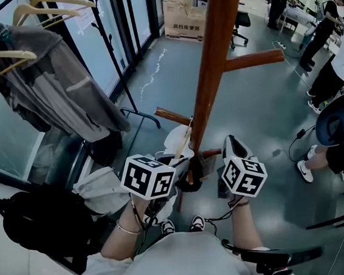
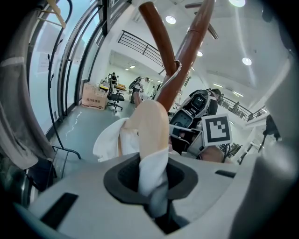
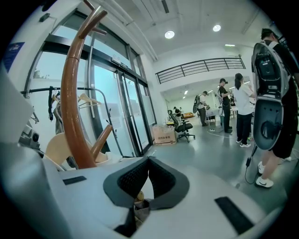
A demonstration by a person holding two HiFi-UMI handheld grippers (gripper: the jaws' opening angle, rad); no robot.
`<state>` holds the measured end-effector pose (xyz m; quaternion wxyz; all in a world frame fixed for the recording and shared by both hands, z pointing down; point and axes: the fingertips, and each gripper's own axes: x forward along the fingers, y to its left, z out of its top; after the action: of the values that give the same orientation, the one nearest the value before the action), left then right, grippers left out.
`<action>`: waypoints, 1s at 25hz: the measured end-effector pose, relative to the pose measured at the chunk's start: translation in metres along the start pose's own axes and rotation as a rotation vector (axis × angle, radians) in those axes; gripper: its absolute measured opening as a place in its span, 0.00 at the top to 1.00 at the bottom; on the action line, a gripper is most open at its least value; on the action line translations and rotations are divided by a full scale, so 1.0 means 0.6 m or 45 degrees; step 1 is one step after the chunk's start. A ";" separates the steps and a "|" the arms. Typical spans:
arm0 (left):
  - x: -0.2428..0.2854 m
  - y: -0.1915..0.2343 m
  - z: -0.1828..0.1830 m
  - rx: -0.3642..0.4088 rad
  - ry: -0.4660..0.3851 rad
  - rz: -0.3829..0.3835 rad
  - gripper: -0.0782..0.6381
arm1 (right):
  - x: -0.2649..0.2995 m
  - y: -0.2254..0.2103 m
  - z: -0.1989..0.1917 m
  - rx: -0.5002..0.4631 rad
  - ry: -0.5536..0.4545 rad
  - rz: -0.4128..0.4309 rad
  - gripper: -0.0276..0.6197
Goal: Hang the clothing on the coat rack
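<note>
Left gripper view shows the left gripper (image 2: pixel 152 179) clamped on the white garment (image 2: pixel 110 140) over its wooden hanger (image 2: pixel 150 123), just beside the coat rack (image 2: pixel 180 70). That fabric-only pinch may slip and drop the hanger. The right gripper (image 3: pixel 148 162), jaws together with nothing seen between them, gives no support.

Light: bright, given by round white ceiling lamps (image 3: pixel 169 34).
Edges: bent and darkened in both gripper views.
Glare: seen on glossy grey floor (image 3: pixel 210 149).
</note>
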<state>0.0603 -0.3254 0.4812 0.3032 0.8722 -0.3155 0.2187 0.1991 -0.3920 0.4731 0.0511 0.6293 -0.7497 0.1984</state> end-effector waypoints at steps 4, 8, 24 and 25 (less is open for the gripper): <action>0.006 -0.003 -0.002 0.026 0.027 -0.002 0.80 | 0.003 0.001 -0.002 -0.002 0.007 0.008 0.92; 0.010 -0.011 -0.002 0.031 0.027 -0.020 0.78 | 0.005 0.000 -0.002 -0.003 0.010 0.016 0.92; 0.015 -0.025 0.010 -0.052 -0.088 0.034 0.63 | 0.021 0.001 -0.003 -0.021 0.033 0.111 0.92; 0.011 -0.022 0.012 -0.065 -0.113 0.045 0.63 | 0.023 0.006 -0.004 -0.023 0.036 0.124 0.92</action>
<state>0.0752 -0.3248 0.4745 0.3072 0.8673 -0.3496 0.1768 0.1926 -0.4033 0.4791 0.0576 0.5886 -0.7805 0.2027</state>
